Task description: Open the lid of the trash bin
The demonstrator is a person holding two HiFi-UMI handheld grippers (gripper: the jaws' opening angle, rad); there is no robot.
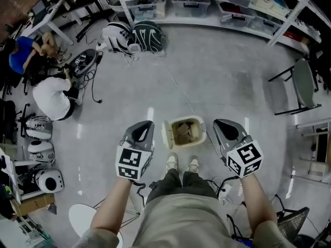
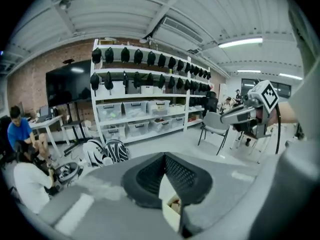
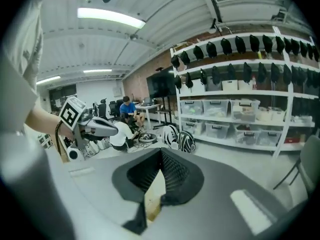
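Observation:
A small cream trash bin [image 1: 185,132] stands on the floor just ahead of the person's shoes, its top open and brown scraps showing inside. Its lid [image 1: 166,134] hangs tipped over at the bin's left side. My left gripper [image 1: 146,124] hovers high above the floor left of the bin, shut and holding nothing. My right gripper [image 1: 220,123] hovers to the bin's right, shut and likewise holding nothing. In the left gripper view the bin [image 2: 172,206] peeks through the wedge below the joined tips [image 2: 164,156]. The right gripper view shows a beige strip of the bin [image 3: 154,194] under its tips [image 3: 160,151].
Shelves [image 1: 207,6] with plastic boxes line the far wall. Striped helmets [image 1: 135,36] lie on the floor ahead. A person in white [image 1: 51,98] crouches at the left among more helmets [image 1: 41,151]. A chair [image 1: 300,87] stands at the right. Cables trail by the person's feet.

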